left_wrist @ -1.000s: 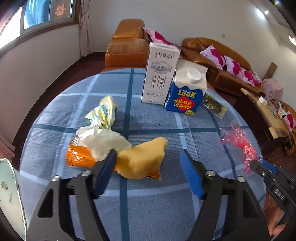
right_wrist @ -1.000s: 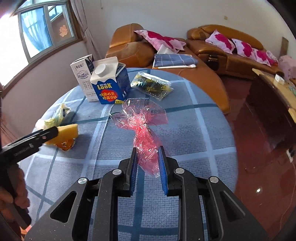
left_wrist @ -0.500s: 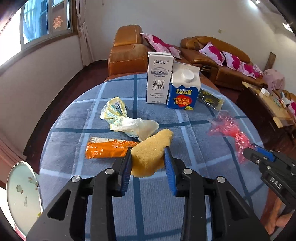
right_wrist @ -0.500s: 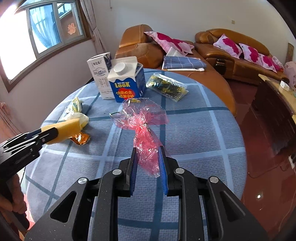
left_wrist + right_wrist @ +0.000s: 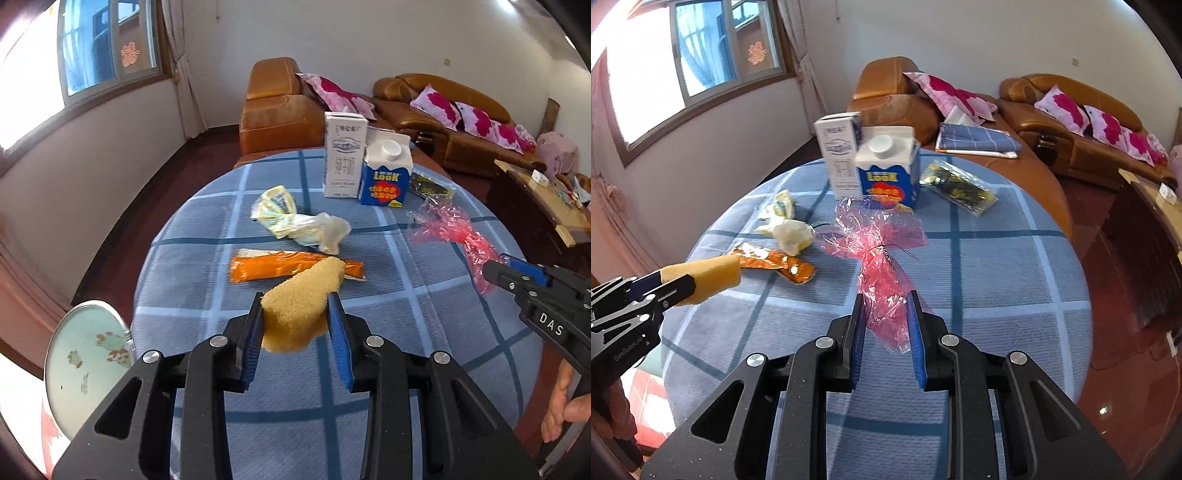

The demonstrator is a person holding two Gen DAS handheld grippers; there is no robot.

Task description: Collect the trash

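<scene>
Left gripper (image 5: 295, 321), left wrist view: jaws narrow, clamped on yellow sponge (image 5: 301, 299), porous wedge, lifted above round table (image 5: 424, 350) with blue checked cloth. Orange wrapper (image 5: 273, 266) flat behind, crumpled pale bag (image 5: 306, 225) further, two cartons upright at far edge.

Right gripper (image 5: 885, 325), right wrist view: jaws nearly closed, pinching crinkled pink cellophane (image 5: 879, 254), held off cloth. Leather sofas (image 5: 1071, 122) behind table, window on left.

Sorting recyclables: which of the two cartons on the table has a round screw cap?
The shorter blue-and-white carton, with a white cap on its sloped top. The taller white carton beside it is a plain flat-topped box.
</scene>
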